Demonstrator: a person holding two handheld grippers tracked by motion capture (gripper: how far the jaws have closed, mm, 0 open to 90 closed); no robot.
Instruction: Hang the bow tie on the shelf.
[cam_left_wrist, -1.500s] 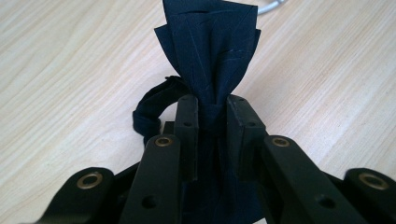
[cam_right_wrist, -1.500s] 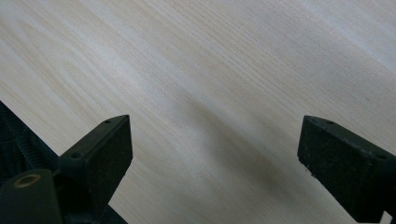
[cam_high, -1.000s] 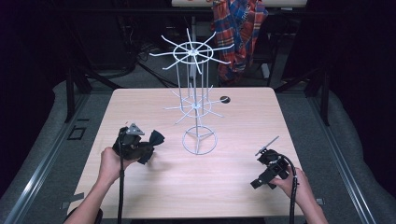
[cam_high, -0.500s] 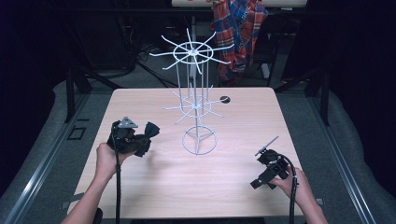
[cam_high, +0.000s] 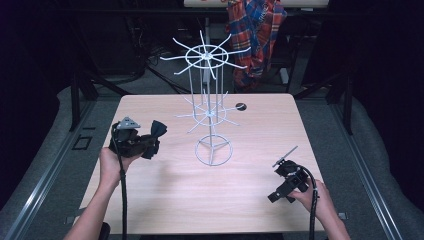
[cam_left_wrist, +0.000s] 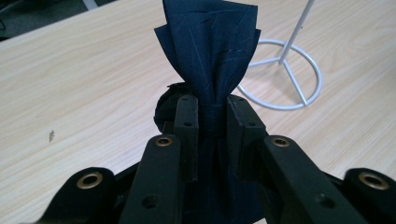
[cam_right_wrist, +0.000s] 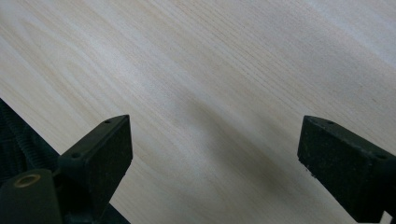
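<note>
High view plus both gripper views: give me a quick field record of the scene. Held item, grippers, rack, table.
held item: dark blue bow tie, pinched at its centre knot
left gripper: shut on the bow tie, lifted off the table, pointing toward the rack
right gripper: jaws wide apart, nothing between them, low over the table near its right front
rack: white wire rack, upright mid-table, spoked arms bare
table: light wood table
other: small dark round object behind the rack, unidentifiable
</note>
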